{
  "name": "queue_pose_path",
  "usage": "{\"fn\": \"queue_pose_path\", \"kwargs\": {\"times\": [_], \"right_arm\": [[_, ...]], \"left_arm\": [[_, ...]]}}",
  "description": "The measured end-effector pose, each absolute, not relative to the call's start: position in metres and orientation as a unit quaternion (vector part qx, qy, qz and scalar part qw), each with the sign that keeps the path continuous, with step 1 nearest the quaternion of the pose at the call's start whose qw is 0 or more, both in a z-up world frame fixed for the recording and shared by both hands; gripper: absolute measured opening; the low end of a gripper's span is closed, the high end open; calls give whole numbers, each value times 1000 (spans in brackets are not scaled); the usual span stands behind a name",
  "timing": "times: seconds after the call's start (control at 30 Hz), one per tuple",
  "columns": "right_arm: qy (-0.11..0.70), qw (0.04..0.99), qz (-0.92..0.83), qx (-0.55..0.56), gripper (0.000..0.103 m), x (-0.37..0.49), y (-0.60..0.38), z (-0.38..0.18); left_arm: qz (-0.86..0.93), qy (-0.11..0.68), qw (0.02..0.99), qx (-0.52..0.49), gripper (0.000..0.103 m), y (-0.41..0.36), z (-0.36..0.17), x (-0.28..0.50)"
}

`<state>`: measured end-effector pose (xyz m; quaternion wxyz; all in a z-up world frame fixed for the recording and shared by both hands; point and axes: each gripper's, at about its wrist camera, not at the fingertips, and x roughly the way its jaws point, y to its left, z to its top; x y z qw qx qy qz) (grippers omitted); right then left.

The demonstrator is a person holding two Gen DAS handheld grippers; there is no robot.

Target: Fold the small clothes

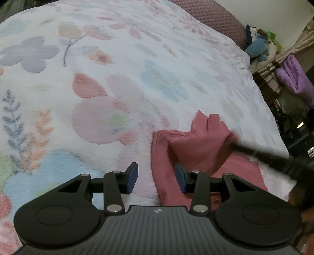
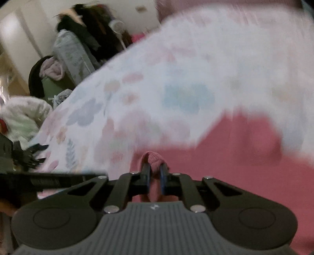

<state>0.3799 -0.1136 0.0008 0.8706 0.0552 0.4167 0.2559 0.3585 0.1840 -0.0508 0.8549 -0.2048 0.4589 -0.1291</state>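
A small pink knit garment (image 1: 196, 145) lies on a fluffy floral bedspread (image 1: 121, 64), near the right side of the bed in the left wrist view. Its fabric is soft and finely ribbed, with a thicker ribbed band along the curved left edge, and part of it is drawn up into a crumpled peak with two rounded bumps at the top. The bedspread is plush and white, printed with pastel flowers, leaves and rounded petals in pink, blue, grey and peach. The left gripper (image 1: 156, 179) hovers low over the garment's left edge with its jaws spread; the blue rubber-faced pads (image 1: 132, 177) stand well apart, the right one over the pink cloth and the left one over the blanket, and whether they touch the fabric cannot be told. The right gripper (image 2: 155, 177) has its jaws pressed together, pinching a fold of the garment's ribbed edge that loops up above the narrow blue pads. In the left wrist view its dark fingers show as a blurred streak across the raised cloth. Beyond the bed, a quilted mauve headboard (image 1: 221, 17) curves along the far side.
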Motion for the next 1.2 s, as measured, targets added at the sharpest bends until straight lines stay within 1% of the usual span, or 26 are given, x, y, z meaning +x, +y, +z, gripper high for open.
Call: {"fn": "queue_pose_path", "kwargs": {"times": [0.1,0.17,0.3,0.4,0.47,0.53,0.63,0.7,0.87,0.97,1.07,1.1,1.13,1.17,1.2], "right_arm": [[360,894,267,-30,5,382,-103,37],[354,887,283,-91,5,379,-97,41],[408,842,281,-213,5,365,-92,-10],[435,830,249,-247,7,357,-106,-43],[452,829,240,-227,8,357,-119,-51],[464,834,238,-181,20,359,-135,-48],[470,842,247,-96,27,364,-159,-37],[474,844,247,-40,30,370,-170,-34],[487,838,246,3,30,372,-174,-43],[497,829,245,74,30,374,-179,-50],[504,820,237,131,31,378,-184,-57],[504,819,241,133,33,377,-181,-58],[503,819,246,122,36,375,-178,-59],[502,821,251,105,36,374,-172,-59],[497,826,254,79,35,372,-166,-60]], "left_arm": [[-131,457,855,-209,47,183,-51,358],[-132,459,854,-209,47,182,-53,358],[-135,463,850,-210,47,178,-55,359],[-140,464,850,-205,47,174,-55,358],[-147,464,850,-203,47,172,-55,359],[-155,463,849,-202,47,168,-55,361],[-172,455,849,-204,47,160,-56,363],[-183,456,849,-194,47,150,-58,365],[-199,475,849,-121,47,118,-71,369],[-194,482,849,-96,47,110,-81,374],[-196,473,856,-77,47,103,-85,380],[-198,468,858,-73,44,102,-86,381],[-202,467,858,-69,33,100,-86,383],[-205,468,857,-63,18,98,-86,384],[-207,466,859,-52,9,96,-84,384]]}}
